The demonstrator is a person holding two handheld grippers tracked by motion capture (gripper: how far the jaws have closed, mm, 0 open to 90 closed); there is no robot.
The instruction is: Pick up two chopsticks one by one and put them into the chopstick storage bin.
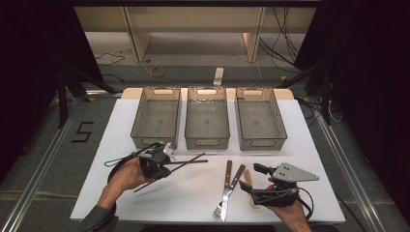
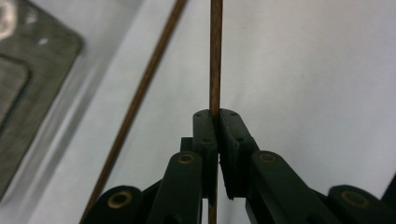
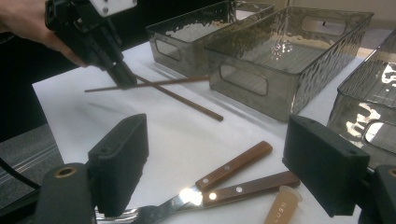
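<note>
My left gripper [image 1: 169, 166] [image 2: 215, 114] is shut on a thin dark wooden chopstick [image 2: 215, 56], which runs straight out past the jaws. A second chopstick [image 2: 140, 93] lies slantwise on the white table beside it, and the two chopsticks [image 1: 192, 161] cross just beyond the jaws. In the right gripper view the left gripper [image 3: 125, 80] hangs at the far left, a hand around it. My right gripper [image 1: 251, 178] [image 3: 219, 163] stands open near the table's front edge. Below its jaws lie a fork [image 1: 220, 205] and a knife [image 3: 254, 184] with wooden handles.
Three clear bins stand in a row at the back: left [image 1: 153, 141], middle [image 1: 207, 143], right [image 1: 262, 143], all with nothing inside. A small beige piece marked with letters [image 3: 282, 205] lies beside the knife handle. The white table top [image 1: 121, 125] ends in dark floor on both sides.
</note>
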